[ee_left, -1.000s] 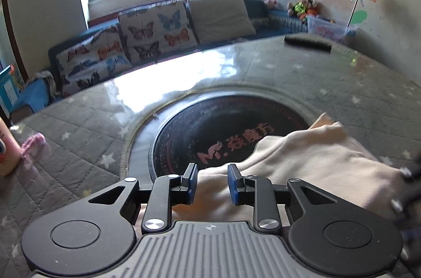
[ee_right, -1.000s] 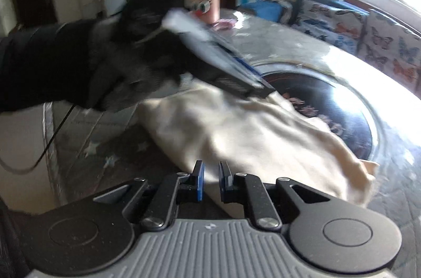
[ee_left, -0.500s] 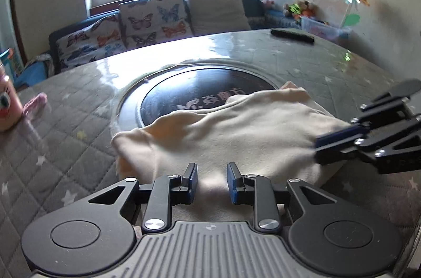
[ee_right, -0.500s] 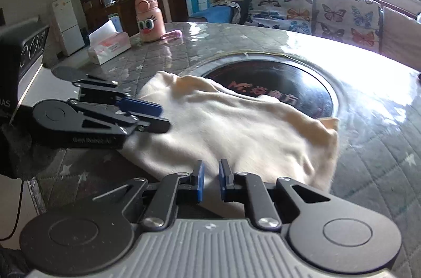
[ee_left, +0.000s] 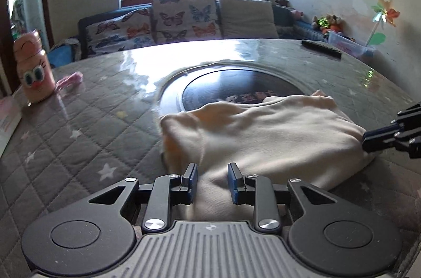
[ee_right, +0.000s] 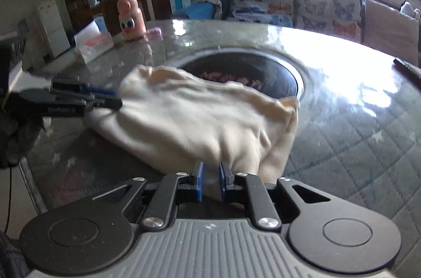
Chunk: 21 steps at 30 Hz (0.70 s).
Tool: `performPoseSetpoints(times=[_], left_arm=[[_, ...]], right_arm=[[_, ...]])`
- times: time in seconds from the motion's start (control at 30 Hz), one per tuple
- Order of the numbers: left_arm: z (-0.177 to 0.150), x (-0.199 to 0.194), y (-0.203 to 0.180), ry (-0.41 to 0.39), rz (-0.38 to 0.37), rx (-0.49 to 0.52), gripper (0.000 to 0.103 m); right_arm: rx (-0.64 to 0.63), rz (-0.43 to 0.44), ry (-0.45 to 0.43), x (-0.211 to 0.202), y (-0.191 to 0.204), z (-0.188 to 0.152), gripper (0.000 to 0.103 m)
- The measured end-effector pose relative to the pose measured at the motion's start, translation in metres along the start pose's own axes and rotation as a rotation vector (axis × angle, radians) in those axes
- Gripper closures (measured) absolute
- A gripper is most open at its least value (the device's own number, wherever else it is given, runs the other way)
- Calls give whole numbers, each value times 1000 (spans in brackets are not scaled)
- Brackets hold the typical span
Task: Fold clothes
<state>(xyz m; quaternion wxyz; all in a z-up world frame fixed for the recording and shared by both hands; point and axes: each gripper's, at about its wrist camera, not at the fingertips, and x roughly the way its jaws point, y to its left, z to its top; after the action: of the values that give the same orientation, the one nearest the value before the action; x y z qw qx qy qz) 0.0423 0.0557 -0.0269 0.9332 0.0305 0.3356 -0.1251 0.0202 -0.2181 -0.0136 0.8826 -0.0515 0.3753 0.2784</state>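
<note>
A cream garment [ee_left: 276,130] lies folded in a bulging heap on the quilted round table [ee_left: 79,146], partly over the dark round inset [ee_left: 236,85]. My left gripper [ee_left: 212,182] is at its near left edge, jaws narrowed with cloth bunched between the fingers. In the right wrist view the same garment [ee_right: 189,114] runs into my right gripper [ee_right: 210,182], whose jaws stand almost together on a fold. Each view shows the other gripper at the opposite end: the left gripper [ee_right: 118,100] pinching the far left corner, the right gripper [ee_left: 364,142] against the right corner.
A pink cartoon bottle [ee_left: 33,72] and a pink scrap [ee_left: 69,80] stand at the table's left. A tissue box [ee_right: 92,46] sits near the bottle [ee_right: 130,17]. A black remote [ee_left: 321,47] lies at the far right. A sofa with butterfly cushions [ee_left: 184,22] is behind.
Both grippers came apart from mid-air over the cloth and settled at its opposite ends. The garment went from flatter to bunched and raised, with cloth now between both pairs of fingers.
</note>
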Motion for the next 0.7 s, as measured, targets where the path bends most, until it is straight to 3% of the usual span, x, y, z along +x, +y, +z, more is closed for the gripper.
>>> performPoseSetpoints(times=[0.1, 0.3, 0.47, 0.7], left_arm=[[-1, -1, 7, -1, 19, -23, 74], [9, -10, 10, -37, 53, -43, 75], [20, -11, -4, -83, 2, -10, 76], [17, 16, 1, 4, 36, 1, 78]], right_arm=[[5, 5, -2, 7, -1, 4, 85], [9, 17, 11, 10, -3, 9, 85], [31, 9, -10, 14, -8, 15, 85], [54, -14, 12, 16, -20, 10, 83]])
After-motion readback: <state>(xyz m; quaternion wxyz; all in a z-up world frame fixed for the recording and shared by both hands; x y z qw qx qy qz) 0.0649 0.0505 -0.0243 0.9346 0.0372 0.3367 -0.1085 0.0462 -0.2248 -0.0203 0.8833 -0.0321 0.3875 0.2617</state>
